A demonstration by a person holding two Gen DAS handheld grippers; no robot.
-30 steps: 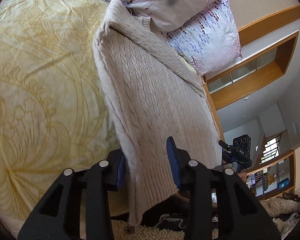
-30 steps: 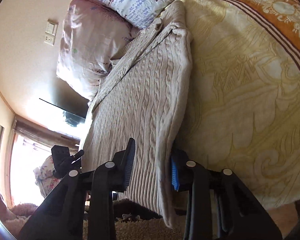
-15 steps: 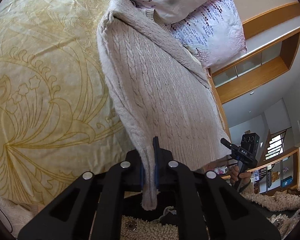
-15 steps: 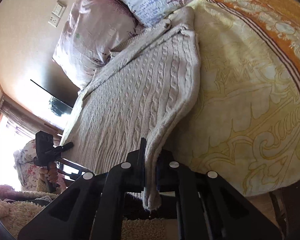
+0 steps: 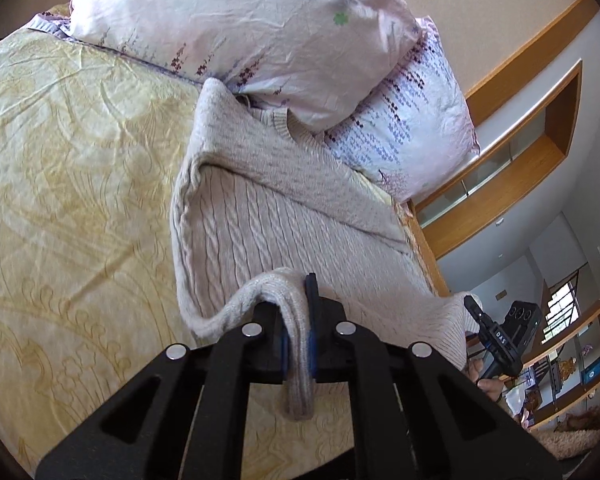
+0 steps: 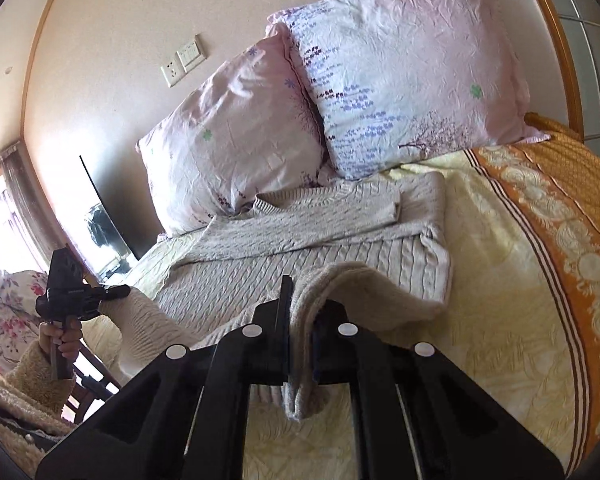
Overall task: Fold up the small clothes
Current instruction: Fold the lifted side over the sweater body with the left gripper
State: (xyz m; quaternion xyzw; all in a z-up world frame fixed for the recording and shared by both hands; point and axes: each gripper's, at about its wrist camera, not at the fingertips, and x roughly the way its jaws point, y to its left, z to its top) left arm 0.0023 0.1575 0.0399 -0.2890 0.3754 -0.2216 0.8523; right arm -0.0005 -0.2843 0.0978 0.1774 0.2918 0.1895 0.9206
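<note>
A cream cable-knit sweater [image 5: 268, 216] [image 6: 300, 256] lies on the yellow bedspread, its sleeves folded across the chest and its collar against the pillows. My left gripper [image 5: 298, 320] is shut on one bottom corner of the sweater's hem, lifted off the bed. My right gripper [image 6: 302, 316] is shut on the other bottom corner, also raised. The hem sags between the two grips. The right gripper [image 5: 496, 332] shows at the far right of the left wrist view, and a hand holds the left gripper [image 6: 76, 292] at the left of the right wrist view.
Two floral pillows [image 5: 260, 32] [image 6: 400, 68] lean on the wall at the head of the bed. The yellow bedspread [image 5: 60, 200] has an orange border [image 6: 560, 216]. A dark screen [image 6: 104, 216] stands beside the bed, and wooden shelves [image 5: 520, 152] line the wall.
Both grippers closed on the sweater's bottom hem corners and lifted them off the bed edge. The views swung up toward the pillows, and the hem now bends over toward the collar.
</note>
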